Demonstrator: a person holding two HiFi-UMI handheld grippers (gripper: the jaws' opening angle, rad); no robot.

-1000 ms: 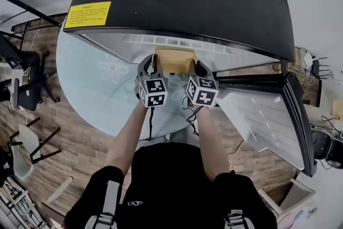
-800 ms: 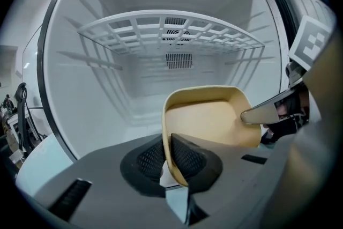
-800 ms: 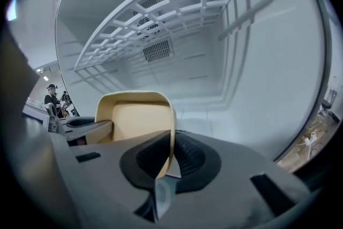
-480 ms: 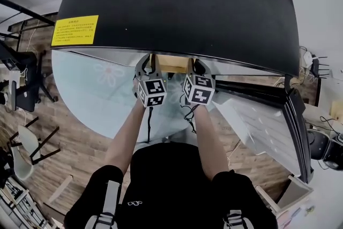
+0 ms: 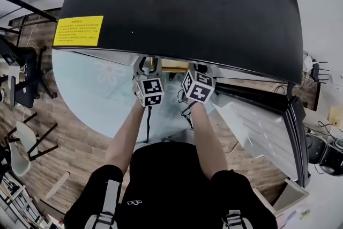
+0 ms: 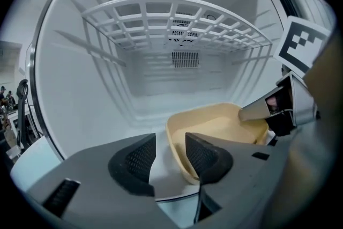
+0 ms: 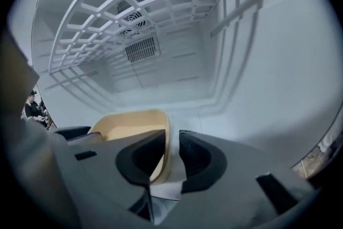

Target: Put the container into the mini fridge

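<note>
Both hands are reaching further in than a second ago. In the head view the black top of the mini fridge (image 5: 182, 8) is now covering nearly all of the container (image 5: 174, 66), which was showing plainly between the grippers before.

On the left gripper (image 6: 170, 152) the jaws have just been opening. They're now standing spread and straddling the tub's near wall without pressing it, one jaw inside and one outside. The right gripper (image 7: 172, 148) looks like it's still pinching the opposite wall between nearly closed jaws.

So the shallow beige container is sitting low on the fridge floor under the white wire shelf (image 6: 177, 19), just inside the front lip. I can't tell whether it's fully resting down.

Here's where I'm expecting trouble:
- One side is let go while the other is still clamped, so if the tub isn't flat on the floor yet, the free side is going to drop or swing.
- If the right hand starts backing out before its jaws are letting go, it's dragging the tub back over the lip and off the front.
- The left inner jaw is hanging inside the tub, so pulling straight back risks hooking the wall and skewing the whole thing.
- It's parked close to the front edge, so the door (image 5: 262, 126) may be bumping it when it swings shut, unless somebody's nudging it deeper first.
</note>
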